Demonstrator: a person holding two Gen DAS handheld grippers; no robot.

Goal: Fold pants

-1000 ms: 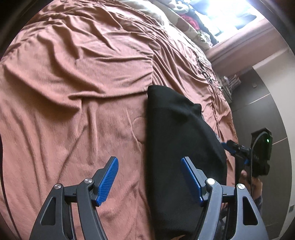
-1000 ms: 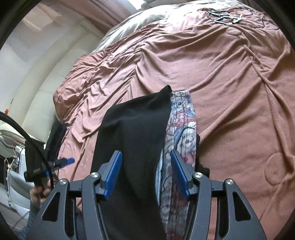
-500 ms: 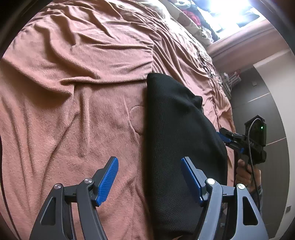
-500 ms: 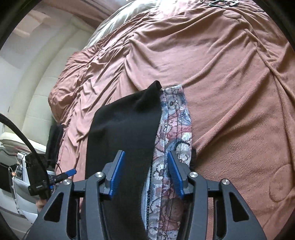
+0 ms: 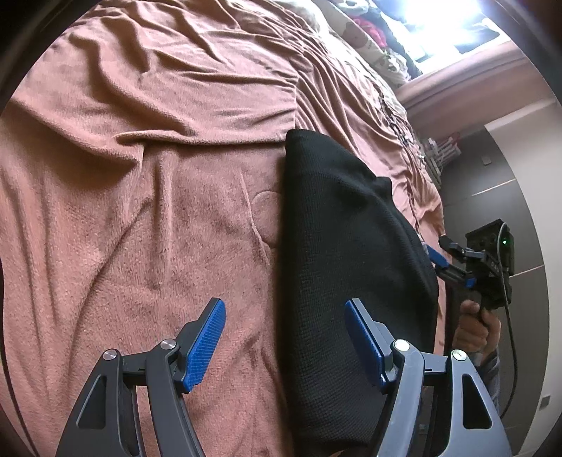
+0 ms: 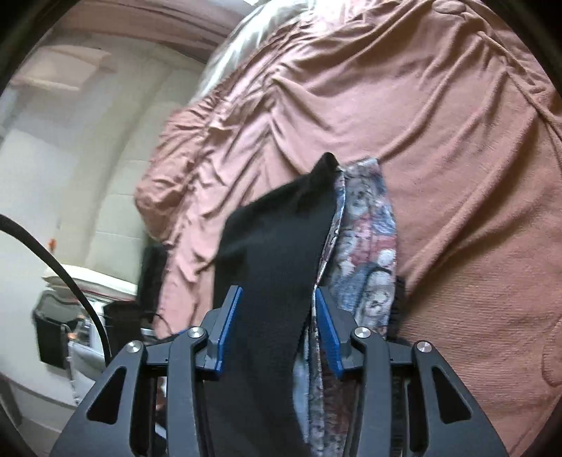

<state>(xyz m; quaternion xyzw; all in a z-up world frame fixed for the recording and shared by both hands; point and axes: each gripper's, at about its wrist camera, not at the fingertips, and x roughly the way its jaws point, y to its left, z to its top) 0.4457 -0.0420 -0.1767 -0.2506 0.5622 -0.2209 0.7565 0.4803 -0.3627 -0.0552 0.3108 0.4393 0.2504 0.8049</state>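
Note:
Black folded pants (image 5: 351, 263) lie lengthwise on the rumpled pink-brown blanket (image 5: 158, 211). My left gripper (image 5: 284, 306) hangs open above the pants' left edge, one pad over the blanket and the other over the black cloth, touching neither. In the right wrist view the black pants (image 6: 277, 239) run up between the blue pads of my right gripper (image 6: 277, 291), whose jaws are closing around that end. A patterned inner layer (image 6: 365, 246) shows beside the right pad. From the left wrist view the right gripper (image 5: 440, 249) sits at the pants' far edge, held by a hand (image 5: 474, 327).
Pillows and clothes (image 5: 368, 31) pile up at the head of the bed under a bright window. A dark panelled wall (image 5: 509, 197) stands past the bed's right edge. In the right wrist view, a pale wall (image 6: 87, 158), a black cable (image 6: 52, 253) and a dark box (image 6: 52, 334) lie beyond the bed's edge.
The right gripper's jaws have narrowed around the black cloth, and it has moved in and down along the pants. The left gripper has stayed open in place.

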